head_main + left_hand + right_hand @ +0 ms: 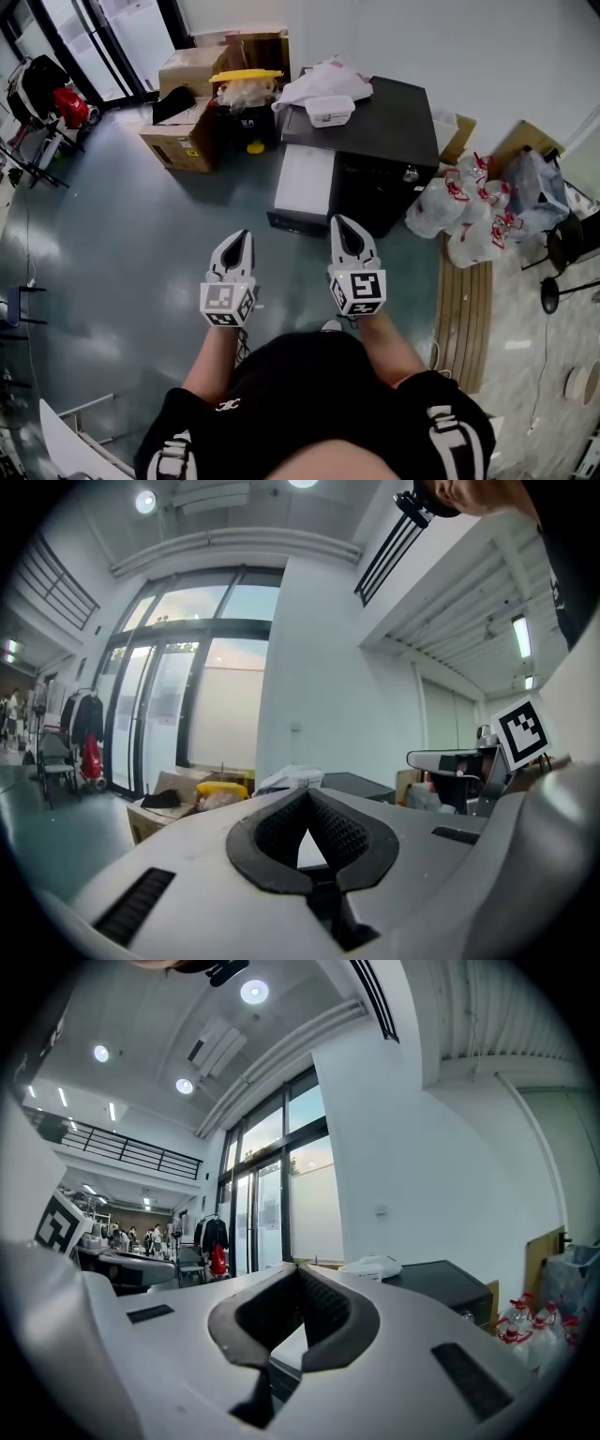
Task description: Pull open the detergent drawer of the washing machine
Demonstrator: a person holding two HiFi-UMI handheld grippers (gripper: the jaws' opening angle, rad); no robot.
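Two tools: one left tool [240, 240], one right tool [341, 227]. One black washing machine [384, 131], one white tub [330, 110], one yellow lid [246, 75], at least two cardboard boxes [192, 67].

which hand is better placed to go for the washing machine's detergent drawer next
Probably the right. The right gripper sits straight in front of the black washing machine, close to its front face; the left gripper is off to the side, over the floor. Both jaws are shut and empty.

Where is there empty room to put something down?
The black machine's top is bare beside the small white plastic tub. The grey floor left of it is open too. White knotted bags crowd its right side.
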